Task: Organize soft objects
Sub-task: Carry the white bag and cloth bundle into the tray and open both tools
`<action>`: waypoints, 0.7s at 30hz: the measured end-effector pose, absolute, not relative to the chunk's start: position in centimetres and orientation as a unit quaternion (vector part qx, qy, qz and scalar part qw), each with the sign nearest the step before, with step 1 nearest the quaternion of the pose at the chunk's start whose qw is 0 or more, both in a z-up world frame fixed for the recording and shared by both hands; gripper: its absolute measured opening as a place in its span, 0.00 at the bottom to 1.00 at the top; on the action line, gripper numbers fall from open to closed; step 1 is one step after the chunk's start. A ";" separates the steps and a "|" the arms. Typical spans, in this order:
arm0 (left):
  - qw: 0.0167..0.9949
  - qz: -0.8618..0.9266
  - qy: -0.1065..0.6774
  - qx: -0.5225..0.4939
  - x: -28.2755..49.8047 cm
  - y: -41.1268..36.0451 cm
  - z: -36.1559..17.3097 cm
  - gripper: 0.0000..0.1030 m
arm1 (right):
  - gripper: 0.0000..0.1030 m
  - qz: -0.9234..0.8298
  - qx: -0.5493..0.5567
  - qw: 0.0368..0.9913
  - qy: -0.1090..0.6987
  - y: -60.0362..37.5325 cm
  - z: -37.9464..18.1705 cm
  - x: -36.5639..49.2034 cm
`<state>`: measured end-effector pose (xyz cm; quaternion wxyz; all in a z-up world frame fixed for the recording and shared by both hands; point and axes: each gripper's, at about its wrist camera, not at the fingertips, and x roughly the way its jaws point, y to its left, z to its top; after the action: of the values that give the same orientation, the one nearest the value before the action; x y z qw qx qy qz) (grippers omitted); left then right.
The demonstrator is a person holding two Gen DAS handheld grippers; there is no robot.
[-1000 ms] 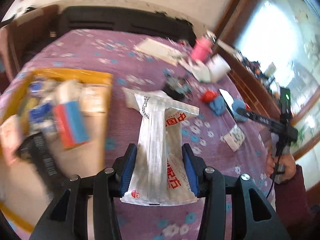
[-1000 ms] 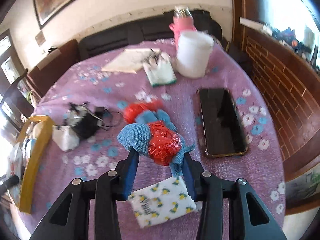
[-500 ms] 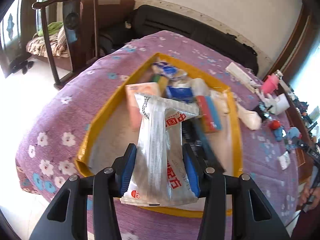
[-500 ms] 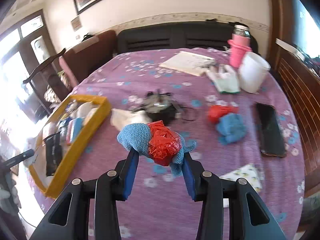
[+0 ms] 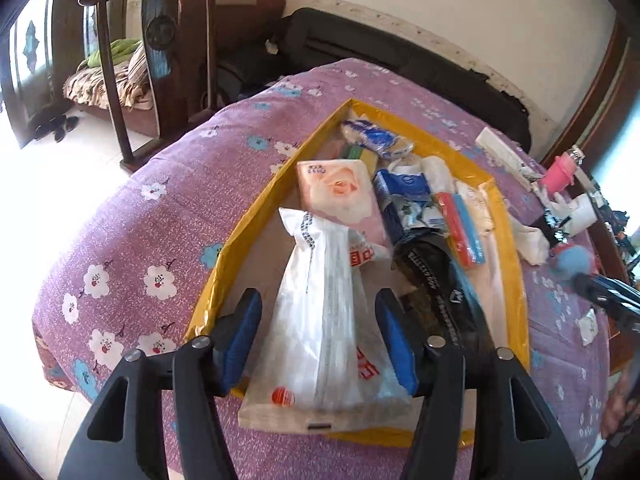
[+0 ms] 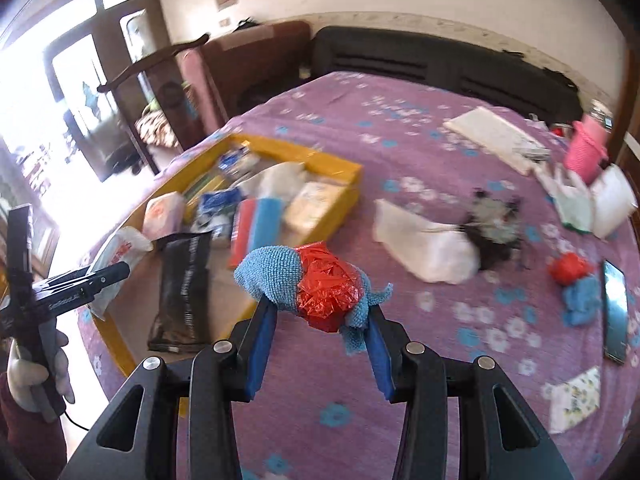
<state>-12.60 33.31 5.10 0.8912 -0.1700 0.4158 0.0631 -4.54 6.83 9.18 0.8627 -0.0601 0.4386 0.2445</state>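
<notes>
My left gripper (image 5: 320, 332) is open over the near end of the yellow-rimmed tray (image 5: 236, 236). A white plastic packet with red print (image 5: 324, 320) lies between its spread jaws, resting in the tray. My right gripper (image 6: 318, 320) is shut on a blue cloth wrapped around a red plastic wad (image 6: 316, 288) and holds it above the purple tablecloth, right of the tray (image 6: 344, 168). The left gripper and its packet also show in the right wrist view (image 6: 116, 268).
The tray holds a pink tissue pack (image 5: 340, 192), blue packets (image 5: 404, 196), a red-and-blue sponge (image 6: 260, 224) and a black pouch (image 6: 184, 284). On the cloth lie a white bag (image 6: 424, 248), a black tangle (image 6: 496, 232), another red-and-blue bundle (image 6: 576, 284), a phone (image 6: 616, 312), and a pink bottle (image 6: 586, 152).
My left gripper swung from the table middle to the tray and opened, letting the white packet go into it. My right gripper carried the cloth bundle left towards the tray.
</notes>
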 end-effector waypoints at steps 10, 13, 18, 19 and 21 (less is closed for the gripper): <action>0.903 0.043 0.384 -0.188 -14.4 34.3 6.3 0.72 | 0.46 0.282 -0.099 0.841 0.452 14.6 7.6 -3.3; 0.905 0.035 0.379 -0.192 -14.7 34.5 6.5 0.72 | 0.46 0.283 -0.106 0.836 0.458 16.1 7.0 -2.7; 0.909 0.029 0.366 -0.198 -15.0 35.0 6.8 0.74 | 0.46 0.285 -0.103 0.836 0.457 18.9 7.5 -0.3; 0.909 0.027 0.365 -0.201 -15.0 35.0 6.8 0.75 | 0.46 0.284 -0.106 0.837 0.456 19.6 7.6 0.2; 0.909 0.023 0.364 -0.204 -15.1 35.1 6.8 0.75 | 0.46 0.280 -0.113 0.840 0.451 21.2 7.8 1.7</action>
<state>-15.11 35.11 6.78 0.9087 -0.2038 0.3637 0.0231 1.66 21.21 7.77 0.8401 -0.1135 0.4506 0.2800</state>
